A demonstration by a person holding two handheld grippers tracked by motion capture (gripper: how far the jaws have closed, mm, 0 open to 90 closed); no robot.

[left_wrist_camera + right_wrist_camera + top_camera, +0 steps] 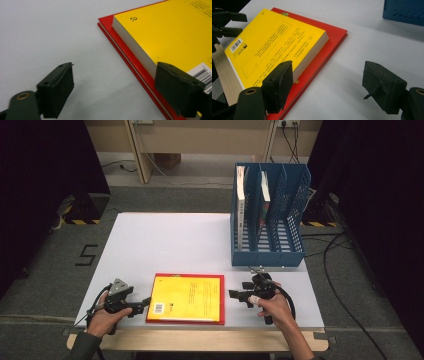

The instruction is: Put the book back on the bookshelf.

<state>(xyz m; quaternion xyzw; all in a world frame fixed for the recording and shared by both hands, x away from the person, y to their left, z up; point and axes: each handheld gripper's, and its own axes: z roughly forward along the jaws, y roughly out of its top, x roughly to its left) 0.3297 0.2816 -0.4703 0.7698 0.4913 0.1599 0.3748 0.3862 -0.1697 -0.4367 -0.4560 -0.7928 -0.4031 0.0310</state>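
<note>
A yellow book [187,296] lies flat on a larger red book [222,295] at the front middle of the white table [165,240]. My left gripper [145,302] sits at the books' left edge, near the front corner with the barcode. In the left gripper view its jaws [117,82] stand open: one rests over the bare table, the other in front of the yellow book [170,32] by the barcode. My right gripper [234,295] hovers just right of the books, open [330,81], with one jaw before the yellow book's [274,42] edge and the other over bare table.
A blue file rack [267,252] with three slots stands at the back right of the table, holding two upright books [241,205] [263,202]. Its corner [404,11] shows beyond my right gripper. Bare white tabletop stretches left and behind the books. The table's wooden front edge lies close.
</note>
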